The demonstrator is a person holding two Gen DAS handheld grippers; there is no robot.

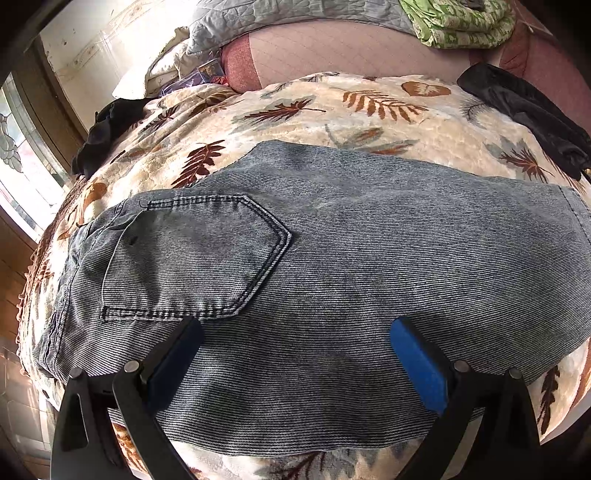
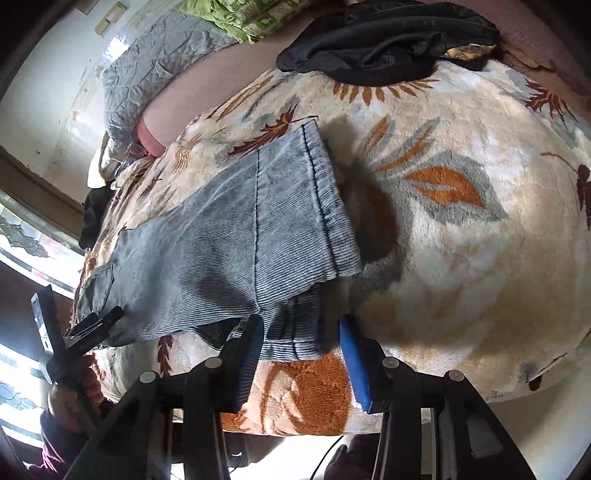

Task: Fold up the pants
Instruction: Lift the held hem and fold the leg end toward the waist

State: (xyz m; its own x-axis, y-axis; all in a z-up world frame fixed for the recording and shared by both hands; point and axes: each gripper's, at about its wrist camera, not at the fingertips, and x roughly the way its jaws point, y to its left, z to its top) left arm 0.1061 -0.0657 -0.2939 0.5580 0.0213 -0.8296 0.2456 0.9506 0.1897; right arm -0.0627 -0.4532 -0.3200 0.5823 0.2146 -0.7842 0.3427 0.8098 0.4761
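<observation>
Grey-blue jeans [image 1: 332, 240] lie flat on a leaf-patterned blanket [image 1: 369, 107], back pocket [image 1: 192, 258] facing up. My left gripper [image 1: 295, 354] is open, its fingers spread wide just above the seat of the jeans with nothing pinched between them. In the right wrist view the jeans [image 2: 221, 240] are folded leg over leg, and the lower leg's hem [image 2: 291, 343] sticks out toward me. My right gripper [image 2: 301, 339] straddles that hem, one finger on each side. The cloth between them lies flat and unpinched. The left gripper [image 2: 99, 325] shows at the waist end, held in a hand.
A black garment [image 2: 388, 40] lies at the blanket's far edge, and another dark one [image 1: 107, 129] sits far left. A green cloth [image 1: 458, 22] and a grey quilt [image 1: 295, 14] are piled behind. A window [image 1: 22, 166] is on the left. The bed's near edge runs just below both grippers.
</observation>
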